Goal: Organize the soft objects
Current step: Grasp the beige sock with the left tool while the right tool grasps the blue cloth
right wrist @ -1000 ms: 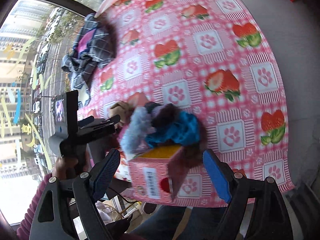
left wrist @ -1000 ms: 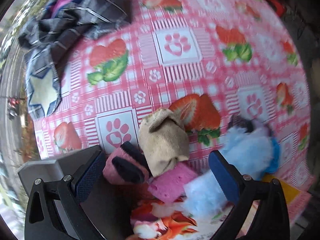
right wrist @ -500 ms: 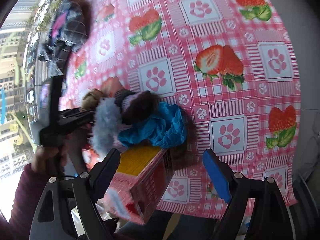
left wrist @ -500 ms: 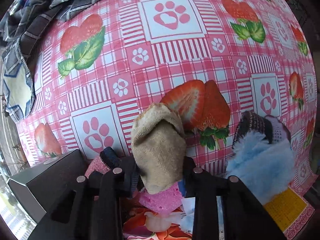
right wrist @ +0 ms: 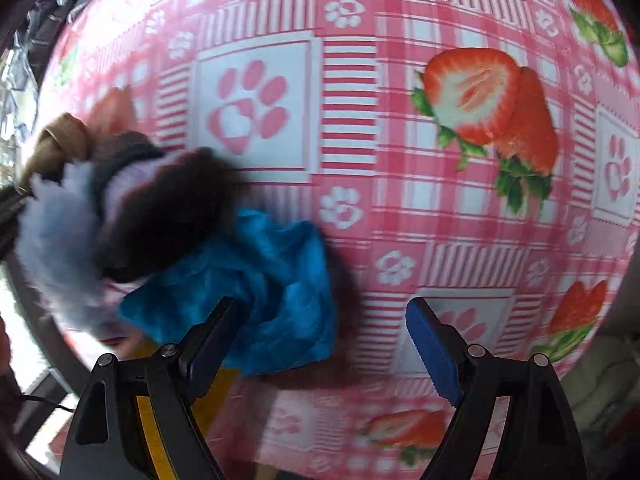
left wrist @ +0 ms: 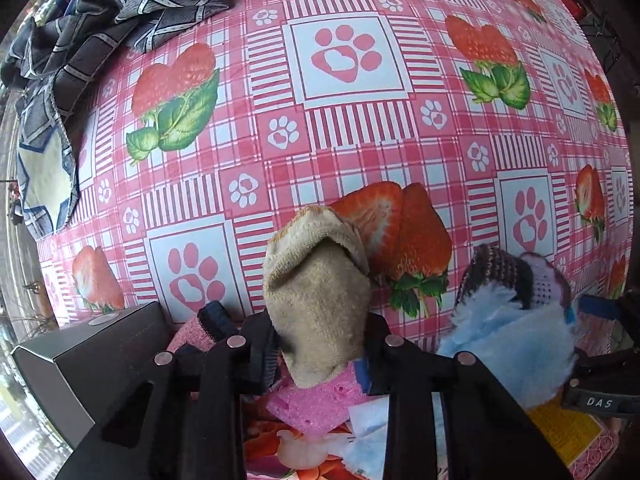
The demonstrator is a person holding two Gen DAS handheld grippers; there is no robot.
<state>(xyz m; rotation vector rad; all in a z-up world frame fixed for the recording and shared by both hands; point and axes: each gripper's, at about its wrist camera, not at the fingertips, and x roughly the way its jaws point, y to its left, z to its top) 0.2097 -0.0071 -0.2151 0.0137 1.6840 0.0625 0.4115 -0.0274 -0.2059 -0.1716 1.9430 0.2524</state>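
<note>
Both differ: left gripper [left wrist: 316,344] pinches beige sock [left wrist: 316,292]; right gripper [right wrist: 320,340] gapes beside blue cloth [right wrist: 260,280].

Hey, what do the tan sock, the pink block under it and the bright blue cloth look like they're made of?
Tan sock: looks like terry or fleecy knit, with a matte, nubbly looped pile.
Pink block: probably sponge foam, since its surface is pitted with small open pores.
Bright blue cloth: seems a plush or velvety fabric, with soft crumpled folds and a slight sheen, though blur leaves it uncertain.

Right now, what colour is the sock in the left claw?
Beige sock, seen best from the left wrist view.
</note>
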